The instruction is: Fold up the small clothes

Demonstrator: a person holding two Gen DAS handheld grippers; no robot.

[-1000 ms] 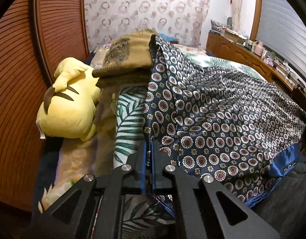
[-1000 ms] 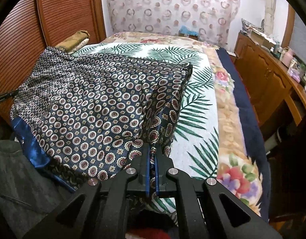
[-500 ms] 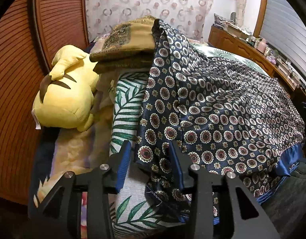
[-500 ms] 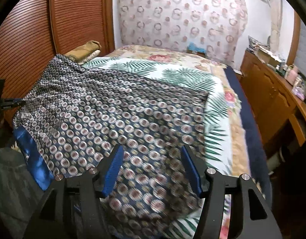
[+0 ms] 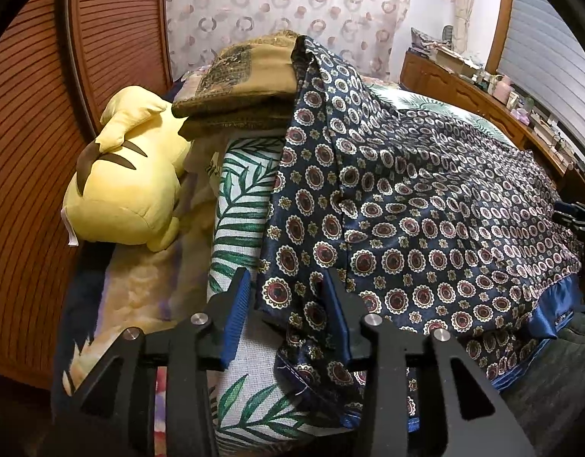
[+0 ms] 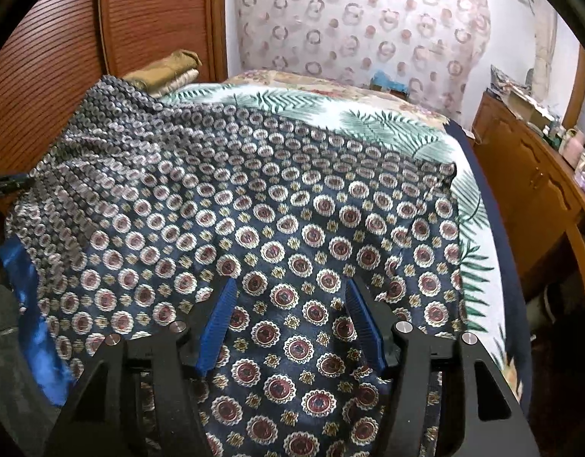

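A navy satin garment (image 5: 425, 209) with round red-and-white medallions and a bright blue band (image 5: 555, 316) lies spread over the bed. My left gripper (image 5: 286, 278) is open at its near left edge; a fold of the cloth hangs loose between the blue pads (image 5: 235, 312), which do not press on it. In the right wrist view the same garment (image 6: 254, 198) fills the middle, lying flat, with its blue band (image 6: 22, 278) at the left. My right gripper (image 6: 290, 285) hovers open over the cloth's near right part and holds nothing.
A yellow plush toy (image 5: 128, 190) and a folded olive-brown stack (image 5: 246, 76) sit at the bed's left by the slatted wooden door (image 5: 33, 114). The leaf-print bedspread (image 6: 330, 110) shows beyond the garment. A wooden dresser (image 6: 528, 190) lines the right side.
Both grippers were shut on the garment's edges and have opened and let go. The lifted right corner has dropped flat, and the right gripper has shifted over the cloth.
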